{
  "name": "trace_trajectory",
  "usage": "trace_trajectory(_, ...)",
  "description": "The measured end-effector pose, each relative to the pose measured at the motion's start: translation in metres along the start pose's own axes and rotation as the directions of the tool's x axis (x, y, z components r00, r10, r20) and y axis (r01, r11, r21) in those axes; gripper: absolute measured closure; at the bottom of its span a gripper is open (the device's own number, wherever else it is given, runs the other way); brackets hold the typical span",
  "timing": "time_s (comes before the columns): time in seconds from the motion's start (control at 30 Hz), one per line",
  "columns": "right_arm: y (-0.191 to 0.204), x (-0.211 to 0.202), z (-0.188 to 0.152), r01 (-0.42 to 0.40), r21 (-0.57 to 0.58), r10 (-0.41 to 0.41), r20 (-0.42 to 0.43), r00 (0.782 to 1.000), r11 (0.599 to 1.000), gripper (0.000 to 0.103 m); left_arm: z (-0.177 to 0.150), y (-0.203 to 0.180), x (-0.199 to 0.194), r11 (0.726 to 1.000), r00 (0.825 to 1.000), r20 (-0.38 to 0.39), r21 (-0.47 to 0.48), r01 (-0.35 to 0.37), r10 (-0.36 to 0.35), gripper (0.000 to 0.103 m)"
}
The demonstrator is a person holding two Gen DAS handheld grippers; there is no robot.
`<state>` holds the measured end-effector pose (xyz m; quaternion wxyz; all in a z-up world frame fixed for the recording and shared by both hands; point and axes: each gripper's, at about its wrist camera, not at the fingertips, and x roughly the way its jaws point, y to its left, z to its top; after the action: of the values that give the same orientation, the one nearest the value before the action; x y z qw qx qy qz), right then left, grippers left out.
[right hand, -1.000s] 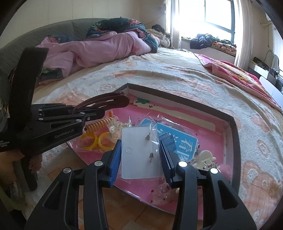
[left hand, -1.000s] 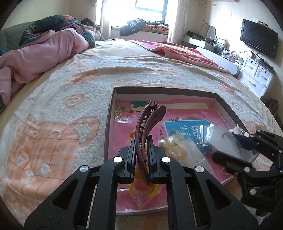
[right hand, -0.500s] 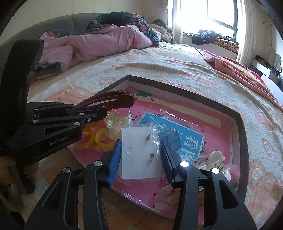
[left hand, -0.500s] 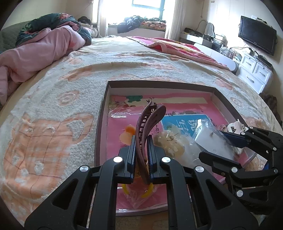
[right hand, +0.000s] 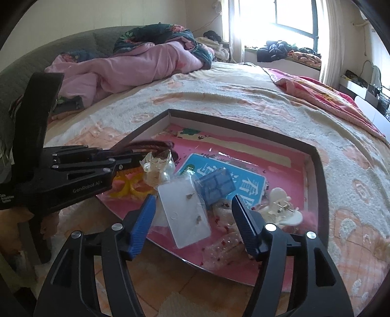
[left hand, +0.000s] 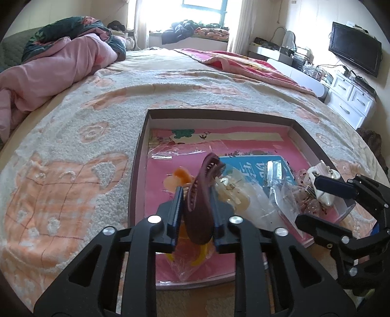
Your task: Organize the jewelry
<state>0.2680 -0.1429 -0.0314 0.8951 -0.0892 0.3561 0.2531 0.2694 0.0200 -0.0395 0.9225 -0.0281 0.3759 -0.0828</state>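
A: What do the left tongs do?

B: The left gripper (left hand: 195,195) is over the near edge of the box (left hand: 136,170). Its jaws have just been opening and now stand narrow. The brown clip (left hand: 198,219) is between them, tilted, with its teeth up. There is a gap beside the left pad, so the pads do not press it.

A: And the right one?

B: The right gripper (right hand: 192,198) is also over the near edge. Its jaws have just been opening and now stand wide. The white card (right hand: 185,214) with small earrings lies in the box between them, and neither pad touches it.

A: What else lies in the box?

B: Yellow rings (right hand: 126,187) lie at the near left corner, under the left gripper. Just behind them is a pearl piece (right hand: 158,168) in a clear bag. A white clip (right hand: 280,207) lies near the right edge. In the middle of the pink bottom there is a blue label (right hand: 251,185). The far side of the box is almost bare.

A: Where does the box stand?

B: On the bed (left hand: 73,146), near its front edge. Far behind, at the left, lies a pink quilt (right hand: 136,65), and behind the bed is a bright window (right hand: 292,14).
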Motion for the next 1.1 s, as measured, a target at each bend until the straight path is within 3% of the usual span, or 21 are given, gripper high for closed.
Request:
trace_trajectory(0.33, -0.014, -0.032, -0.002, 0.016, 0.058, -0.02, 0.062, 0.998, 0.998, 0.027, 0.0, -0.003, -0.017, 1.0, 1.0, 0.024, 0.0, -0.006, 0.006, 0.065)
trace_trajectory(0.43, -0.017, -0.043, -0.003, 0.022, 0.078, -0.028, 0.082, 0.996, 0.997, 0.023, 0.0, -0.004, -0.026, 1.0, 0.999, 0.042, -0.002, -0.003, 0.003, 0.048)
trace_trajectory(0.5, -0.019, -0.05, -0.004, 0.026, 0.091, -0.034, 0.093, 0.995, 0.995, 0.02, 0.001, -0.005, -0.031, 1.0, 0.999, 0.052, -0.002, 0.002, -0.002, 0.048)
trace_trajectory(0.73, -0.027, -0.077, -0.01, 0.036, 0.148, -0.057, 0.141, 0.988, 0.988, 0.011, 0.0, -0.008, -0.056, 1.0, 0.995, 0.101, -0.02, 0.01, -0.008, 0.017)
trace_trajectory(0.83, -0.029, -0.089, -0.012, 0.028, 0.171, -0.056, 0.162, 0.985, 0.985, 0.008, -0.002, -0.009, -0.068, 0.999, 0.993, 0.12, -0.027, 0.019, -0.015, 0.011)
trace_trajectory(1.1, -0.022, -0.116, -0.022, 0.025, 0.19, -0.063, 0.196, 0.979, 0.981, 0.007, -0.017, -0.018, -0.096, 0.998, 0.987, 0.159, -0.058, -0.004, 0.013, 0.011)
